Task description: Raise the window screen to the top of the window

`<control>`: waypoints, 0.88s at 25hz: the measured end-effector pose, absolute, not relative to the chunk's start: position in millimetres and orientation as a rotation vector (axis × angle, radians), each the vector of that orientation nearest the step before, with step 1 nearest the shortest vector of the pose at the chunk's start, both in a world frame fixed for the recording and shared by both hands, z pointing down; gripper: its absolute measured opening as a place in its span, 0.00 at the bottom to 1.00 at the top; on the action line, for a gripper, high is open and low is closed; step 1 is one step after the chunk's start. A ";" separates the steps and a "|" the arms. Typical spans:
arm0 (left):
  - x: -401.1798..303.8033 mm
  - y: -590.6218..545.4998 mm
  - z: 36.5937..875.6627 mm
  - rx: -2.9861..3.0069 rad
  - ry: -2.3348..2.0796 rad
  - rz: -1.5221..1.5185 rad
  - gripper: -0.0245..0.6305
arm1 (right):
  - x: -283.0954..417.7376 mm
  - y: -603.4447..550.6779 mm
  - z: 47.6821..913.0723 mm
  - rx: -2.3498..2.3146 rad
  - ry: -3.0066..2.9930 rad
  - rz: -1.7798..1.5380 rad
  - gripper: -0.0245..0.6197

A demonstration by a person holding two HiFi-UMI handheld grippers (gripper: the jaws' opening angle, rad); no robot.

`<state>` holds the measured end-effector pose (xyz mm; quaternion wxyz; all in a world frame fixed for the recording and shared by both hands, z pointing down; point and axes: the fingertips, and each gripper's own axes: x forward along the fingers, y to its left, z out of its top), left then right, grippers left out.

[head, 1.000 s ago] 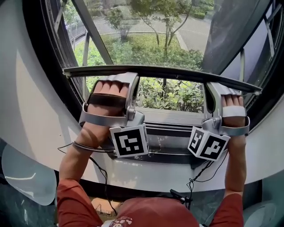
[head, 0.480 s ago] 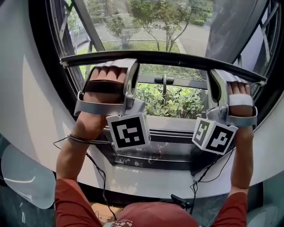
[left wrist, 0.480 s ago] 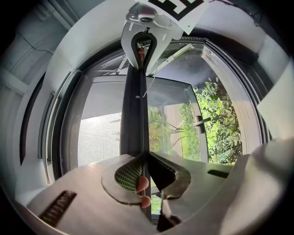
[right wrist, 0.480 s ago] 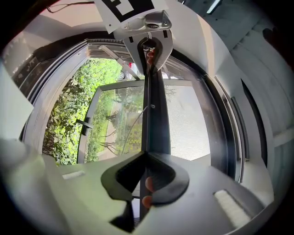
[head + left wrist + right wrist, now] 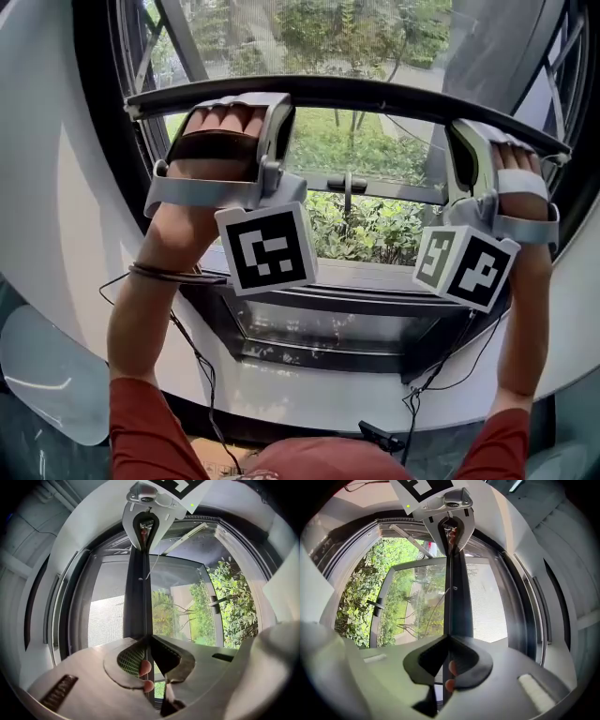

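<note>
The window screen's dark bottom bar (image 5: 375,96) runs across the window, with grey mesh (image 5: 309,37) above it. My left gripper (image 5: 274,105) is shut on the bar near its left end. My right gripper (image 5: 459,139) is shut on it near the right end. In the left gripper view the bar (image 5: 139,592) runs straight up from my left gripper (image 5: 146,641) to the right one at the top. The right gripper view mirrors this, the bar (image 5: 455,597) pinched edge-on in my right gripper (image 5: 447,641). Both point somewhat upward.
Below the bar the window stands open onto shrubs (image 5: 375,230) and lawn. A dark window handle (image 5: 348,184) sits on the outer sash rail. The dark sill and track (image 5: 337,309) lie under my hands. White curved wall (image 5: 56,216) flanks the frame. Cables (image 5: 202,366) hang from both grippers.
Both grippers have risen together with the bar held between their jaws. The gap under the bar has grown, and the window handle has come into sight.
</note>
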<state>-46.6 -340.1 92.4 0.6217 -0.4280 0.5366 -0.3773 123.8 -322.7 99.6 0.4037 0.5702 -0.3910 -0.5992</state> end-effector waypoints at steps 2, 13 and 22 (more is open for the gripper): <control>-46.8 -340.9 78.7 -0.981 1.237 -0.865 0.11 | 123.7 -323.5 85.2 1.443 -0.969 -1.514 0.09; -46.0 -340.7 14.4 -0.931 1.269 -0.836 0.11 | 125.2 -324.0 19.8 1.480 -0.907 -1.572 0.09; -46.0 -343.2 2.7 -0.932 1.293 -0.809 0.11 | 123.0 -324.4 -0.2 1.508 -0.855 -1.603 0.09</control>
